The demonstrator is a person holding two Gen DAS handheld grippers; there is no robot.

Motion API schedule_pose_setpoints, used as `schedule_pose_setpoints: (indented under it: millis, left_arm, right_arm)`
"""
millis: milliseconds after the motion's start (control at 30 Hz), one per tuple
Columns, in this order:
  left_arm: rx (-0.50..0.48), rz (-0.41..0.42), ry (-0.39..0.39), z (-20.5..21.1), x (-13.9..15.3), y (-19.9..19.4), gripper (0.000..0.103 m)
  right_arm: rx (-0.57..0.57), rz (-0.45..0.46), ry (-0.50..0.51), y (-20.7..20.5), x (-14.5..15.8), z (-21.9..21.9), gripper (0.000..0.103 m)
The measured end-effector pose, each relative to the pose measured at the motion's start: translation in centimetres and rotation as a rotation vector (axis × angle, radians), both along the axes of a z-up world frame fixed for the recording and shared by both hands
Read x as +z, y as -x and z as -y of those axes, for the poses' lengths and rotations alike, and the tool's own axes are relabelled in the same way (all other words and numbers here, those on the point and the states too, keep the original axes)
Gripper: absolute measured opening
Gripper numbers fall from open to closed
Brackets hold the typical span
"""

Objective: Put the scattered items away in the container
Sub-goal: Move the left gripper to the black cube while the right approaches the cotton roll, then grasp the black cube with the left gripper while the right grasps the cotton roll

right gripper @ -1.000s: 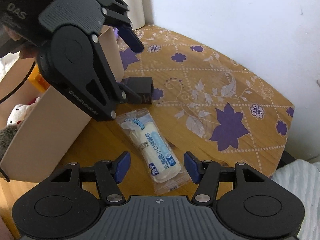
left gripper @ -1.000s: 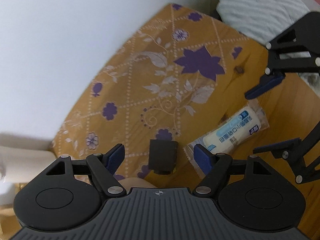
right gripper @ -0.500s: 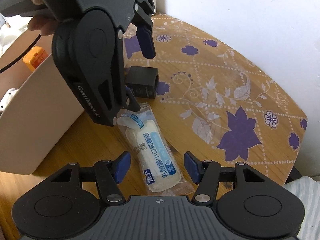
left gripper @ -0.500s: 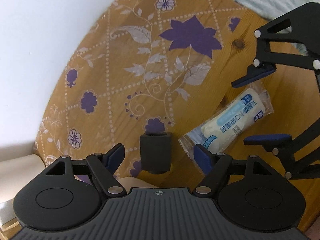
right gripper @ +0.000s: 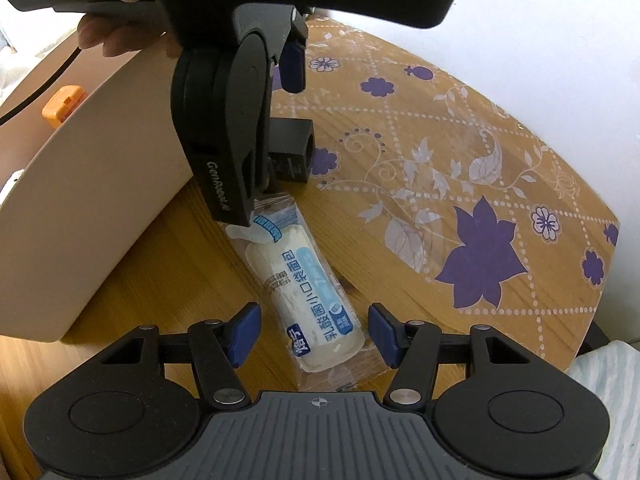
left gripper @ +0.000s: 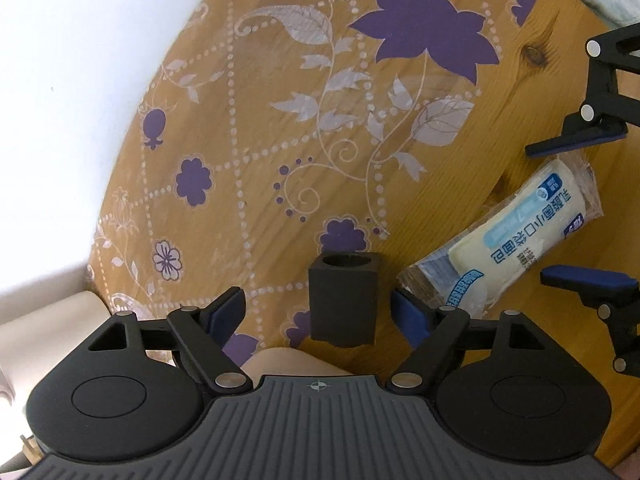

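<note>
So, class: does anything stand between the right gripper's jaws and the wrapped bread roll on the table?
Nothing visible does. The right gripper has open jaws straddling the near end of the bread roll, not touching it. The left gripper, jaws opening, hovers over the black block by the roll's far end.

Glossy clear plastic wraps the bread packet [right gripper: 308, 292] on the smooth wooden table [right gripper: 188, 264]; the black block [left gripper: 343, 300] looks matt.

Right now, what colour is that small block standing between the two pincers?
Plain matte black block, seen best from the left wrist view.
</note>
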State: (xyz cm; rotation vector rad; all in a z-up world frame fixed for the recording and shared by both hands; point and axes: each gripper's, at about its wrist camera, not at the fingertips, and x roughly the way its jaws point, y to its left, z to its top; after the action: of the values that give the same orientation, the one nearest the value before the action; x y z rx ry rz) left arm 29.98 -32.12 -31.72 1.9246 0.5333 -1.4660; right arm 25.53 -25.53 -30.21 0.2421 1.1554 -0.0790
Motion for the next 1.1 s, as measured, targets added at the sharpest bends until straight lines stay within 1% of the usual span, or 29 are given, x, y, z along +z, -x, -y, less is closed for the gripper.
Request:
schedule_pose_setpoints:
  millis: [200,233,267,300,333,367,400,433,467,567,700,733,800,967,1100]
  left_arm:
    - [0.034,-0.011,-0.018,0.7,-0.1,-0.3,0.081]
    - [0.037,-0.019,-0.02,0.7,-0.1,-0.4,0.079]
    - [0.038,-0.027,-0.022,0.6,-0.2,-0.4,0.077]
    - [0.04,-0.039,-0.027,0.6,-0.1,-0.5,0.073]
    - [0.045,-0.056,-0.035,0.6,0.0,-0.6,0.063]
    - [0.055,-0.081,-0.049,0.6,0.1,-0.7,0.057]
    - [0.068,-0.109,-0.068,0.6,0.3,-0.9,0.044]
    - [0.078,-0.13,-0.079,0.6,0.3,-1.0,0.036]
    - [0.079,-0.14,-0.083,0.5,0.3,-1.0,0.033]
    - [0.055,-0.138,-0.069,0.0,0.4,-0.8,0.032]
    - [0.056,-0.146,-0.049,-0.3,0.5,-0.9,0.032]
    - [0.061,-0.15,-0.042,-0.4,0.6,-0.9,0.032]
    - [0.13,-0.149,-0.022,-0.7,0.7,-1.0,0.032]
    - [0.157,-0.186,-0.021,-1.2,1.4,-1.0,0.032]
    - [0.159,-0.223,0.003,-1.8,3.0,-0.5,0.032]
  right_arm:
    - [-0.004,0.003,-0.002,-0.2,-0.2,0.2,0.062]
    - [-0.004,0.003,-0.003,-0.2,-0.2,0.2,0.06]
    - [-0.004,0.003,-0.001,-0.2,-0.2,0.2,0.053]
    - [-0.003,0.003,-0.001,-0.1,-0.1,0.2,0.05]
    - [-0.001,0.001,-0.004,-0.1,-0.1,0.2,0.046]
    - [0.0,0.0,-0.005,-0.1,-0.1,0.2,0.043]
    - [0.004,-0.002,-0.003,-0.1,-0.1,0.1,0.041]
    - [0.007,-0.004,0.002,0.0,0.0,0.0,0.039]
    - [0.01,-0.006,0.006,0.0,0.0,0.0,0.038]
    - [0.015,-0.016,0.014,0.1,0.1,-0.3,0.035]
    - [0.016,-0.031,0.011,0.3,0.2,-0.5,0.034]
    - [0.015,-0.033,0.011,0.4,0.3,-0.5,0.034]
    - [0.013,-0.039,0.009,0.7,0.3,-0.7,0.033]
    - [-0.006,-0.049,-0.004,1.6,0.4,-0.9,0.033]
    - [-0.032,-0.051,-0.028,2.6,0.6,-1.0,0.033]
